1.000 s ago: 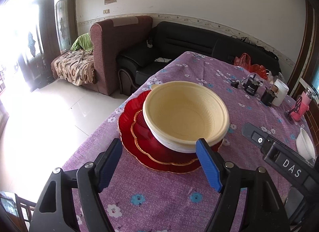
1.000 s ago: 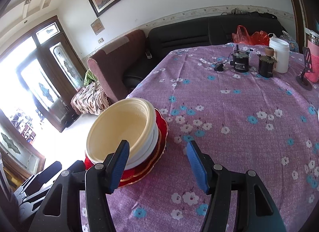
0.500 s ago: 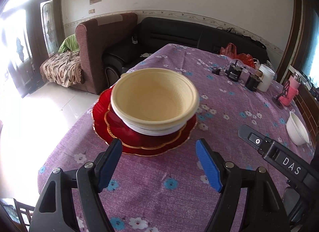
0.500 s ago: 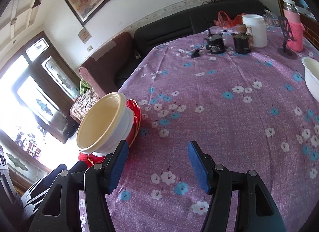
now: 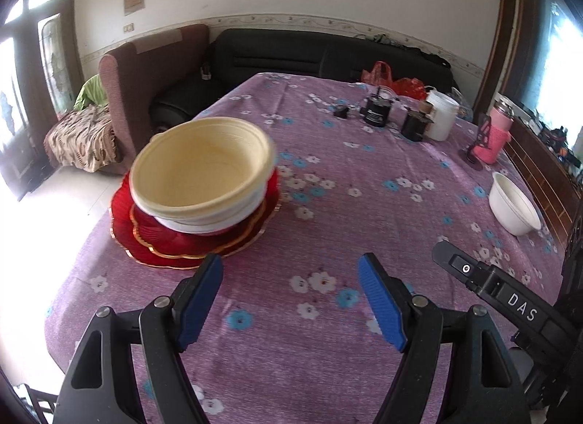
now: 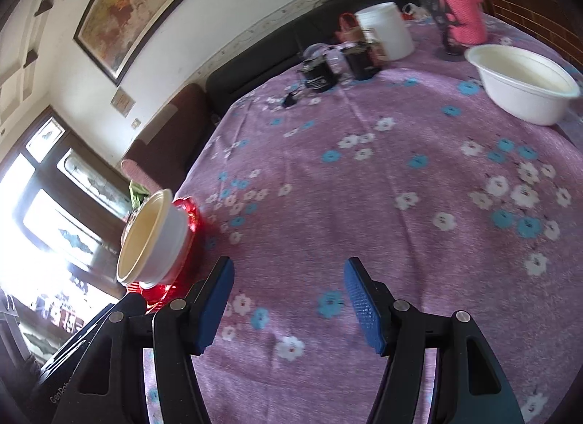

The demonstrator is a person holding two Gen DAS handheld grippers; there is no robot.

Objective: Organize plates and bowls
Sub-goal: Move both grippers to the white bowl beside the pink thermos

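- Stack sits at the table's near-left edge: cream bowl (image 5: 204, 165) nested in a white bowl, on two red gold-rimmed plates (image 5: 175, 245).
- One loose white bowl (image 6: 524, 85) remains, far right on the purple floral tablecloth (image 5: 328, 205), well apart from the stack. In the left wrist view it shows at the right edge, just past the pink bottle (image 5: 495, 136).
- Left gripper (image 5: 291, 300): jaws apart, nothing between them, over bare cloth just beside the plates.
- Right gripper (image 6: 288, 300): jaws apart, empty, pointing across open cloth toward the loose bowl.
- My read of the step: fetch the loose bowl with the right gripper and nest it on the stack.
- Grip advice: take the bowl by its wall, one pad inside and one outside, at the near rim. The gap looks wide enough for a wall, not for the whole bowl.
- The bowl looks thin and light, so it likely flexes. Close gently and lift straight up before moving sideways.
- Travel path across the middle of the cloth looks free. Clutter at the far end (white jar (image 6: 386, 34), black devices (image 6: 320, 74), pink bottle) is near the bowl, so approach from the near side.
- Stack sits close to the table edge. Lower the bowl centred and level; a sideways nudge could push the plates off.
- Left gripper could steady the plate rim during placement.
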